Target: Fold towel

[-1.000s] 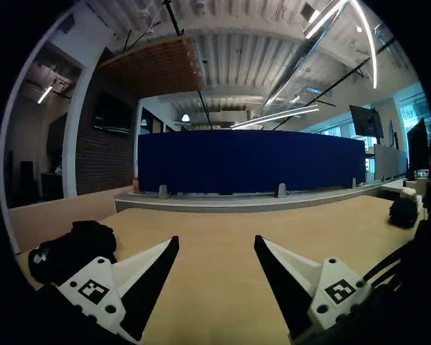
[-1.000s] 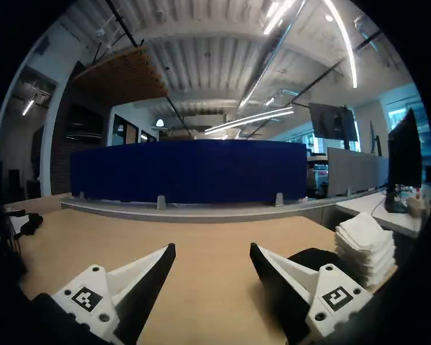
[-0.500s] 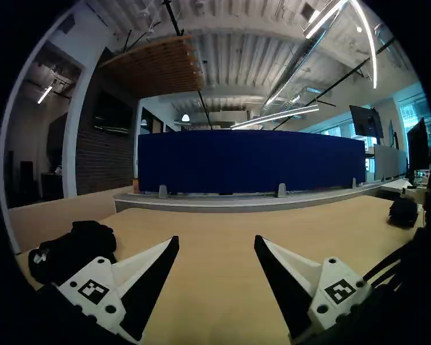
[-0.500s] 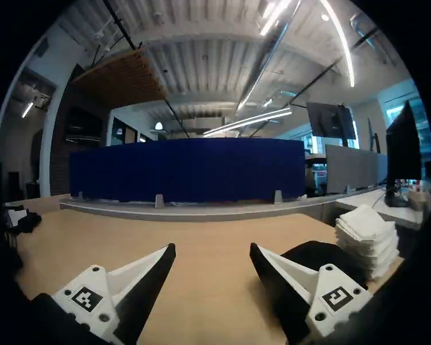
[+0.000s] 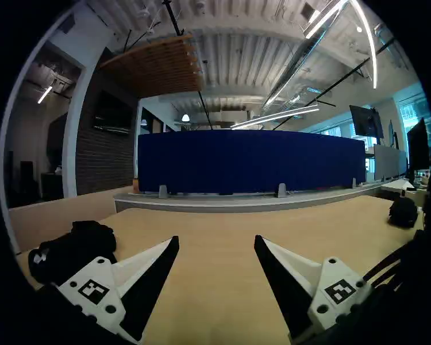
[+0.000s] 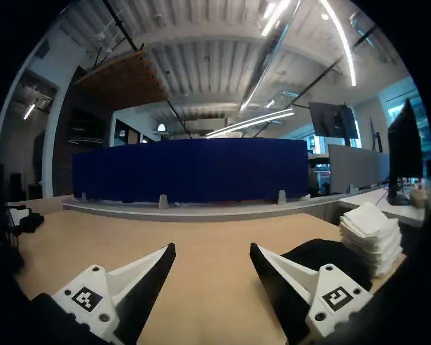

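- Grippers: left gripper (image 5: 215, 238) and right gripper (image 6: 212, 246) both hang spread wide over the table (image 5: 227, 221), holding nothing.
- Folded white towels (image 6: 369, 234) sit at the table's right edge.

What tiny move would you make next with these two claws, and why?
Probably swing the right gripper to its right, toward the stack of white towels: both it and the left gripper are open and empty, and the stack sits close by, just past a black heap beside its right finger.
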